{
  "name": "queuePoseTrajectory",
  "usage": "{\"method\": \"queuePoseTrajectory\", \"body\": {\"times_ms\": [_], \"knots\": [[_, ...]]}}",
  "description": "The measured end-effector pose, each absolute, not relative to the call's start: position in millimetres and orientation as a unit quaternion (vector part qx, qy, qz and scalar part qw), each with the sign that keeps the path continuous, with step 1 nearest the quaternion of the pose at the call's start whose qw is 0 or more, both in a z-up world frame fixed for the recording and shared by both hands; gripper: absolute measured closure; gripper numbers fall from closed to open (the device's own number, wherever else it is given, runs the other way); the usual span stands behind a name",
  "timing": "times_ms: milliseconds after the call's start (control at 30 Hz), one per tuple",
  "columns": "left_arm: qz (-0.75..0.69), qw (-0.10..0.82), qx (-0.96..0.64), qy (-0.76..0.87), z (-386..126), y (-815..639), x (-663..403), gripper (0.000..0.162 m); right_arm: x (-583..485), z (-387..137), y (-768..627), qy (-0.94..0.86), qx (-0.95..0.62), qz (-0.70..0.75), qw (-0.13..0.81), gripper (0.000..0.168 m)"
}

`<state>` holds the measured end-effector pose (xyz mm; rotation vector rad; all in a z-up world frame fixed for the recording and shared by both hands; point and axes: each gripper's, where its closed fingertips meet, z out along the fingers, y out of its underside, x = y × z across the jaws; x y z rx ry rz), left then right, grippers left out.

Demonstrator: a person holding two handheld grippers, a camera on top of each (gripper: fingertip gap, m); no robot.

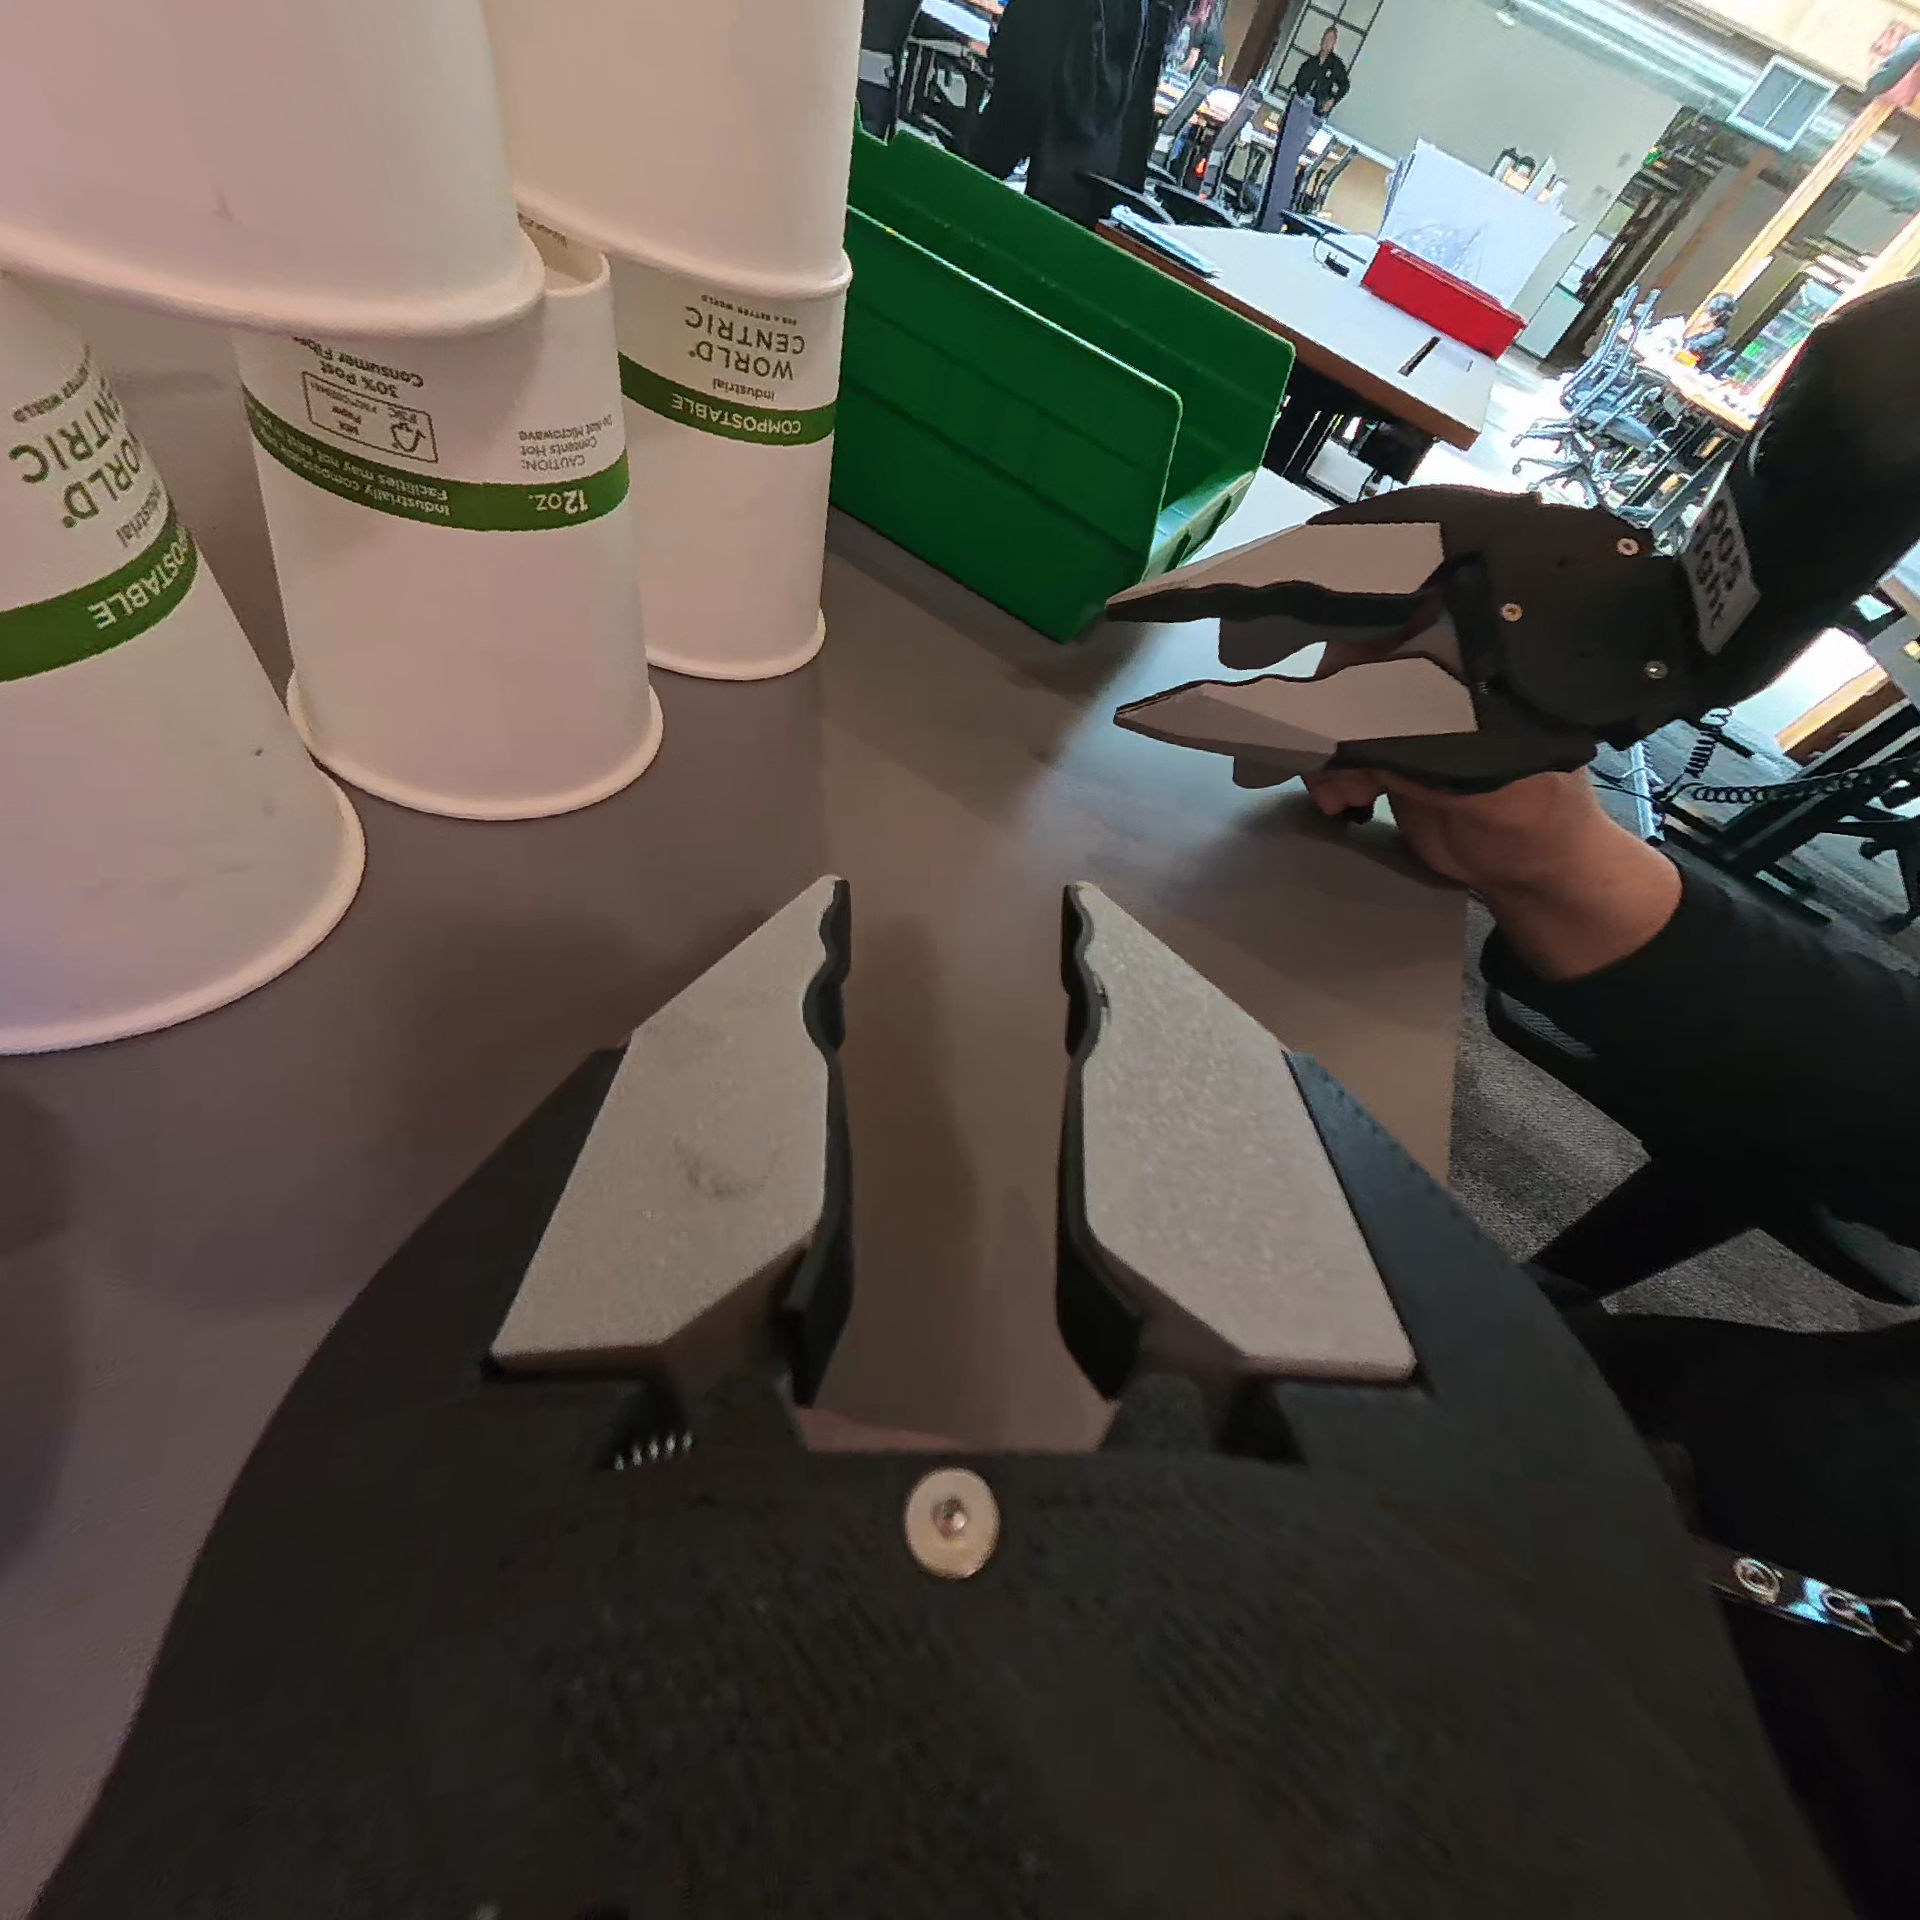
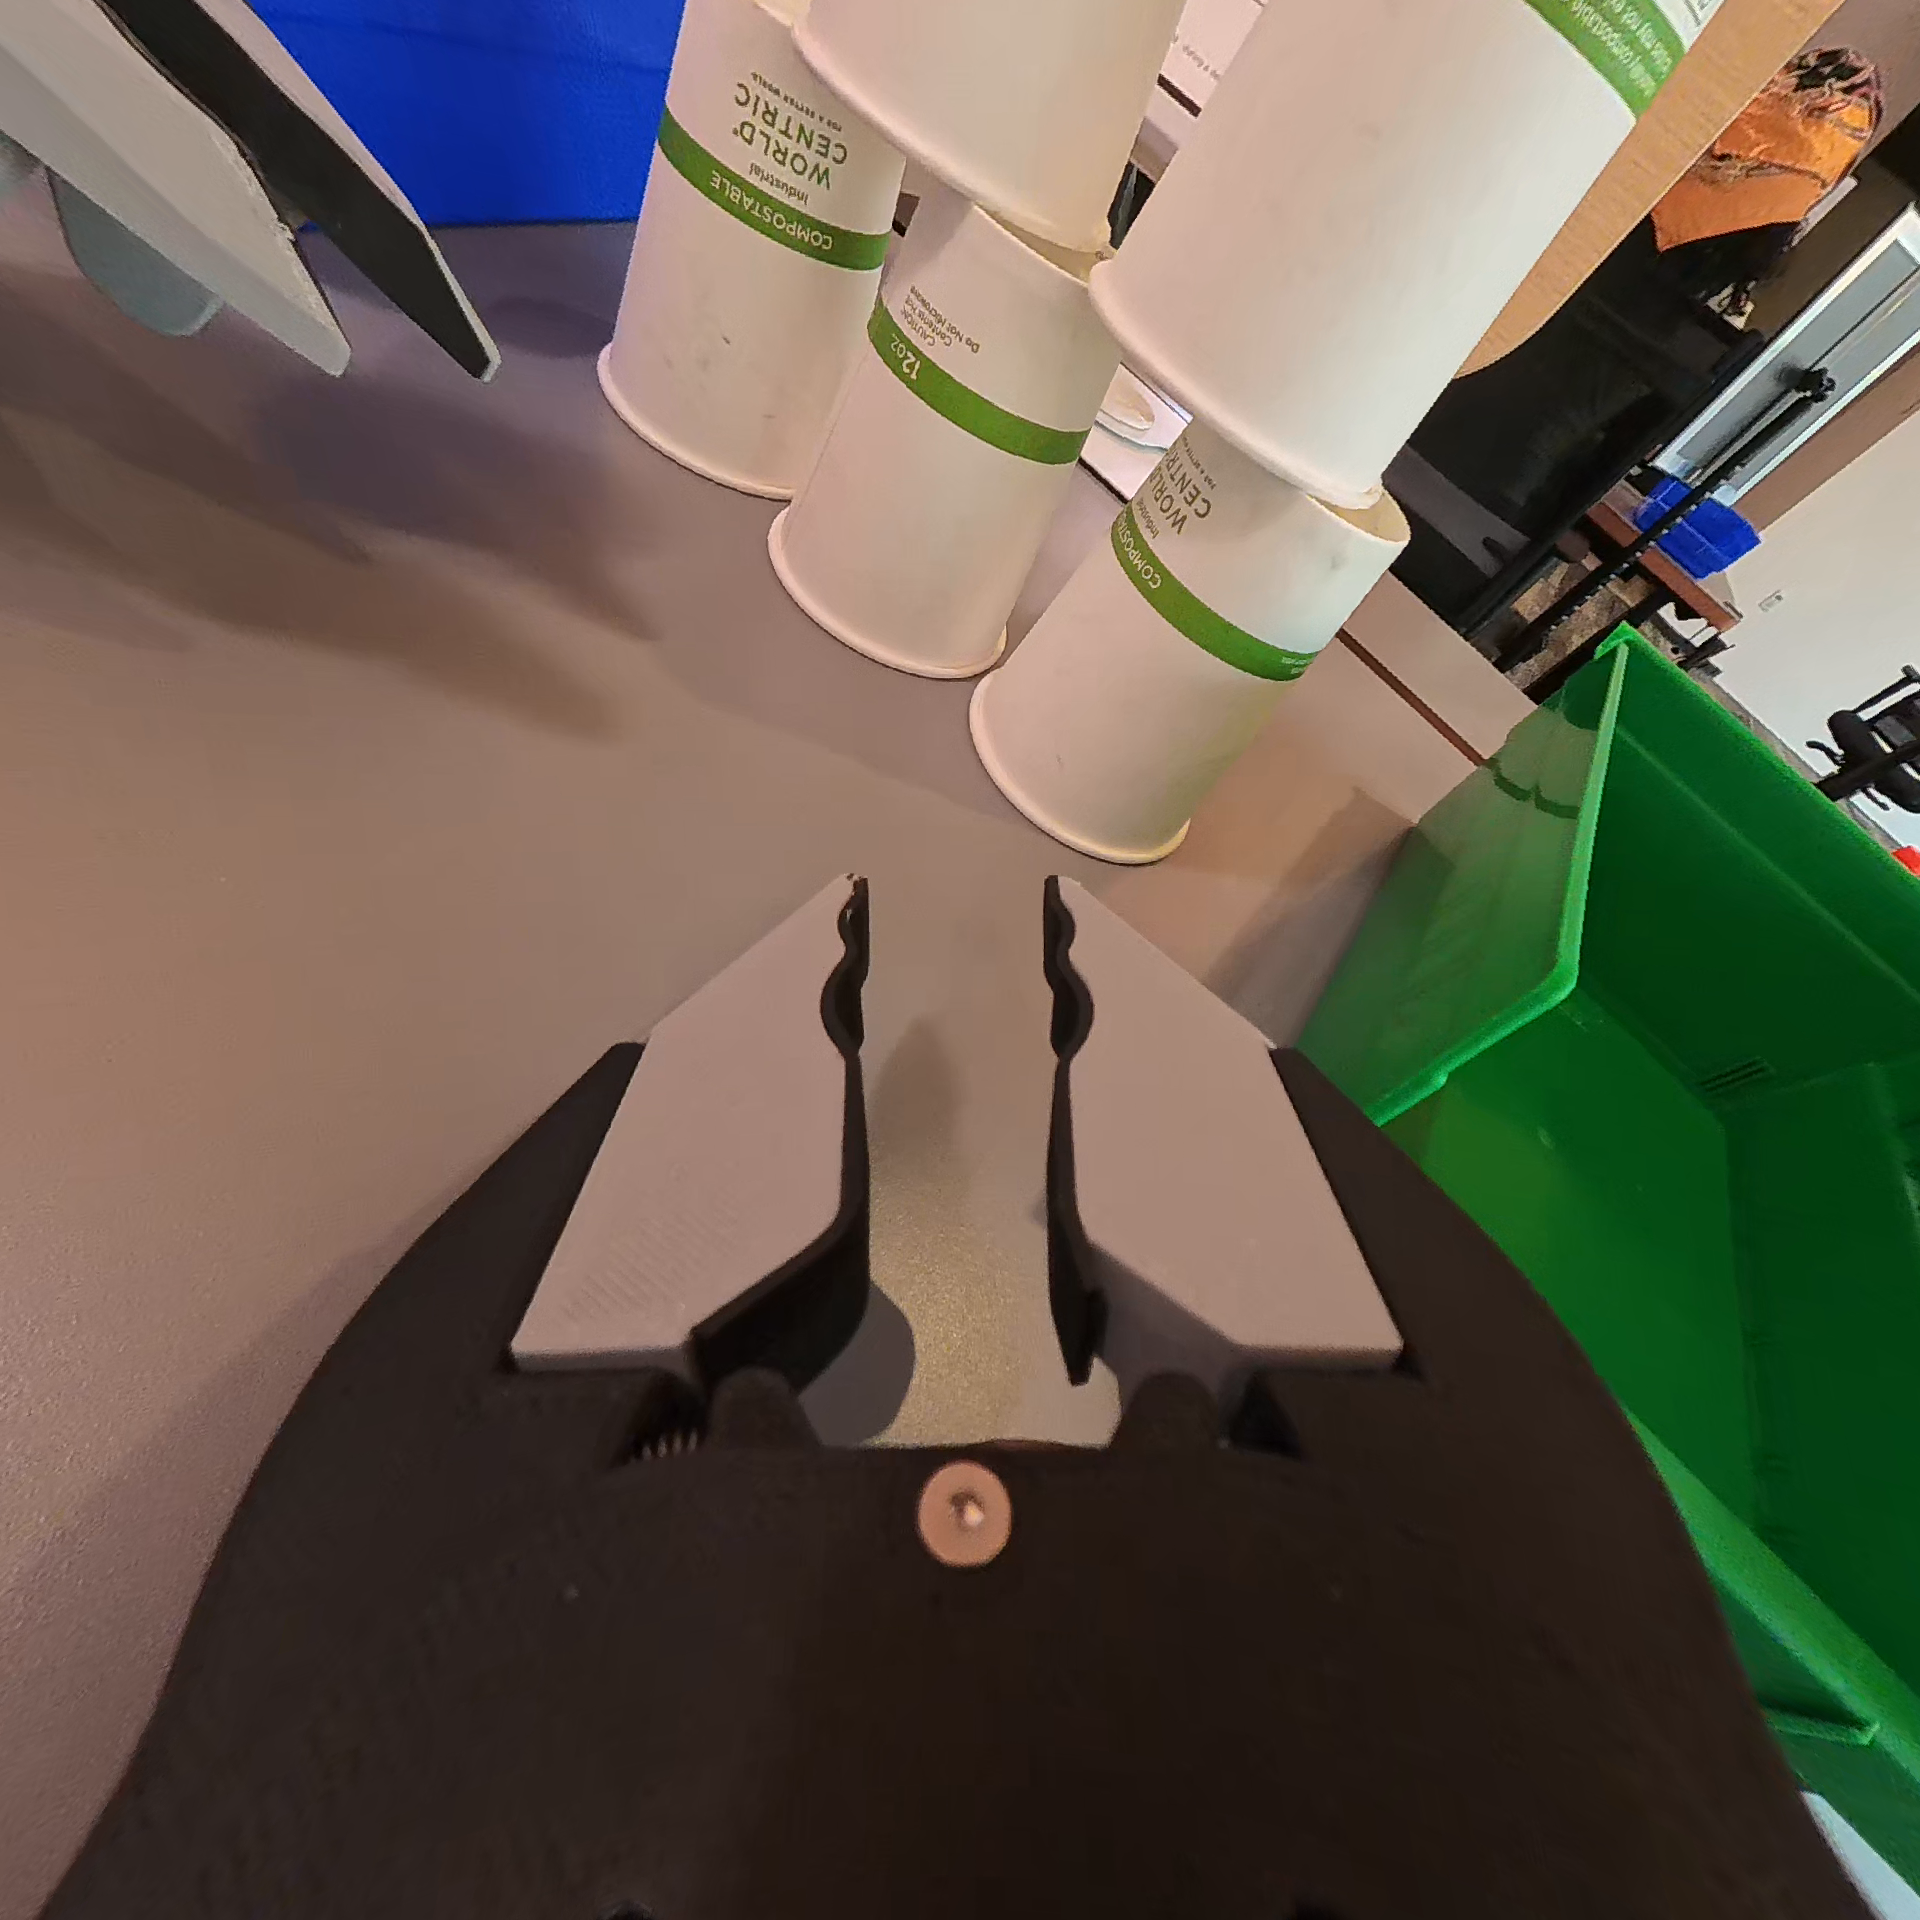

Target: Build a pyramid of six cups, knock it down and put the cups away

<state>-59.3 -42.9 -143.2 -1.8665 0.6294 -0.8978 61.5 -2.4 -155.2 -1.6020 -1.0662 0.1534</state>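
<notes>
The left gripper (image 1: 951, 904) is held low over the grey table (image 1: 914, 748), fingers parted with nothing between them; the cups lie ahead and to its left. The right gripper (image 2: 954, 896) is likewise released and empty, tips just above the table, cups ahead and slightly right. In the left wrist view the right gripper is seen side-on near the table's right edge, fingers stacked one over the other and pointed toward the cups, held by a hand (image 1: 1486, 831) in a dark sleeve (image 1: 1704, 1039). Three bottom-row cups are set mouth-down, long axes vertical, rims on the table, in a close row: the near cup (image 2: 1164, 665), the middle cup (image 2: 935, 499) and the far cup (image 2: 748, 312) as counted from the right gripper. Two second-tier cups (image 2: 1361, 208) (image 2: 997, 94) are seen inverted on the bases of those below, each bridging a pair; anything higher is cut off by the frame. A green bin (image 2: 1621, 997) is seen by the table's right edge, just beside the near cup. A blue bin (image 2: 468, 104) sits behind the row at the far side of the table.
</notes>
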Motion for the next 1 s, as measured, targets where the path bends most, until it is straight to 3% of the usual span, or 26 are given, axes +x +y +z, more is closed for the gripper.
{"method": "queuePoseTrajectory", "body": {"times_ms": [600, 1000], "knots": [[-0.408, 0.534, -0.718, 0.182, -116.8, -53.1, -86.6, 0.124, 52.6, -176.1, -2.2, -0.494, -0.7, 0.062, 0.512, 0.137], [-0.415, 0.527, -0.721, 0.173, -118.3, -52.3, -87.8, 0.124, 52.5, -175.8, -2.1, -0.491, -0.704, 0.073, 0.509, 0.136]]}}
